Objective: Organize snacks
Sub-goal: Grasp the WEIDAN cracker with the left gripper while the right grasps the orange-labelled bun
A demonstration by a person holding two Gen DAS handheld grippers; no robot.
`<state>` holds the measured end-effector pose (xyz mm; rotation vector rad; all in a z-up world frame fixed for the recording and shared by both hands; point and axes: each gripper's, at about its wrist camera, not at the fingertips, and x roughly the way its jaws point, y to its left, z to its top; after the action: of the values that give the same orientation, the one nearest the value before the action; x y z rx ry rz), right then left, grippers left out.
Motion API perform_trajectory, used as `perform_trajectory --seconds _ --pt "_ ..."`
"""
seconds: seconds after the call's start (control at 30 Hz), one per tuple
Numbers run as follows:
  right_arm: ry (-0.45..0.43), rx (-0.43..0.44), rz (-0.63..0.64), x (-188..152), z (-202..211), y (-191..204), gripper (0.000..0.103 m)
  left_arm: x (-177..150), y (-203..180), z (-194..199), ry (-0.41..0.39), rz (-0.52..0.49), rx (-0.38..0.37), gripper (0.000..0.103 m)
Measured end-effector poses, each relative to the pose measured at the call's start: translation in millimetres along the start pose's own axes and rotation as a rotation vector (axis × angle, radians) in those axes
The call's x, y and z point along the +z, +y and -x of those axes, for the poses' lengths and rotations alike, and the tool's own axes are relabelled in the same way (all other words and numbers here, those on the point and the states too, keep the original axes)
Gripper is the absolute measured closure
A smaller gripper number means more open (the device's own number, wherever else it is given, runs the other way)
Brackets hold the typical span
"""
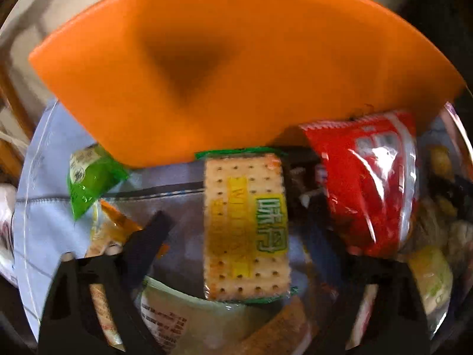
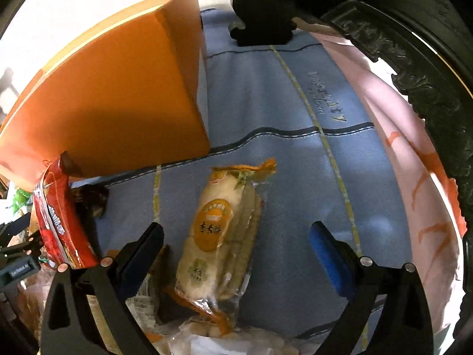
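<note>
In the left wrist view a cracker packet (image 1: 245, 224) with green edges and a yellow label lies lengthwise between the fingers of my left gripper (image 1: 236, 222). The gripper is open, with a gap on both sides of the packet. Beside it are a green packet (image 1: 88, 180) on the left and a red packet (image 1: 366, 183) on the right. In the right wrist view a pale pastry packet (image 2: 218, 236) with a round orange label lies on the blue cloth (image 2: 295, 177). My right gripper (image 2: 236, 236) straddles it, open and not touching. An orange box (image 1: 236, 59) (image 2: 118, 103) stands just behind the snacks.
More snack packets (image 2: 207, 340) pile up near the bottom of both views. The red packet (image 2: 62, 216) leans against the orange box. A pink cloth (image 2: 414, 177) and a dark carved wooden frame (image 2: 437, 94) border the blue cloth on the right.
</note>
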<state>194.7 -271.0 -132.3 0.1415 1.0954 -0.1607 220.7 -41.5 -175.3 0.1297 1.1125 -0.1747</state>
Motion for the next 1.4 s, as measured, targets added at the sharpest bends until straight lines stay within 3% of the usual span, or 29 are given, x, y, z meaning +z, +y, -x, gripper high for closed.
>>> perform_trajectory --seconds 0.03,0.1,0.13,0.17,0.2,0.27,0.37,0.57,0.73,0.93,1.03,1.07,1.1,1.13,1.17,1.23,1.4 --pt "-0.002 0.0 -0.005 -1 1 -1 0.004 -3 -1 3 -0.005 -0.017 -0.001 0.046" --pt "-0.002 0.002 -0.007 -3 1 -2 0.004 -8 0 5 -0.015 -0.028 -0.011 0.051" --pt "0.026 -0.004 0.02 -4 -6 0 0.009 -10 -1 6 -0.024 -0.034 -0.012 0.055" --pt "0.033 -0.038 0.068 -6 -9 5 0.028 -12 -3 6 -0.022 -0.053 -0.017 0.057" --pt "0.013 -0.003 0.127 -6 -2 14 0.068 -14 -1 7 -0.014 -0.056 -0.028 0.057" --pt "0.029 0.031 0.108 -2 7 16 0.069 -15 4 8 0.01 -0.042 -0.061 0.057" --pt "-0.035 0.068 0.055 2 30 11 0.07 -12 22 19 0.011 0.036 -0.112 0.057" --pt "-0.179 0.111 0.068 13 101 10 0.073 2 22 100 -0.171 0.059 -0.171 0.057" --pt "-0.325 0.178 0.115 54 156 27 0.073 71 21 148 -0.29 -0.005 -0.102 0.057" --pt "-0.428 0.208 0.185 132 171 70 0.073 146 38 175 -0.383 0.004 0.0 0.057" --pt "-0.455 0.225 0.158 151 171 83 0.072 160 44 172 -0.386 0.007 0.025 0.057" --pt "-0.468 0.217 0.145 157 170 86 0.061 164 46 169 -0.382 0.02 0.043 0.055" --pt "-0.482 0.21 0.131 162 167 88 0.018 167 44 164 -0.384 0.037 0.054 0.048" --pt "-0.483 0.206 0.126 163 167 93 0.004 168 45 162 -0.389 0.058 0.068 0.009" --pt "-0.481 0.202 0.125 165 162 95 0.003 165 47 160 -0.413 0.097 0.097 0.004" --pt "-0.451 0.192 0.138 160 158 98 0.003 156 55 161 -0.435 0.096 0.107 0.004" --pt "-0.361 0.199 0.214 111 147 103 0.003 105 64 154 -0.354 -0.013 0.174 0.004"
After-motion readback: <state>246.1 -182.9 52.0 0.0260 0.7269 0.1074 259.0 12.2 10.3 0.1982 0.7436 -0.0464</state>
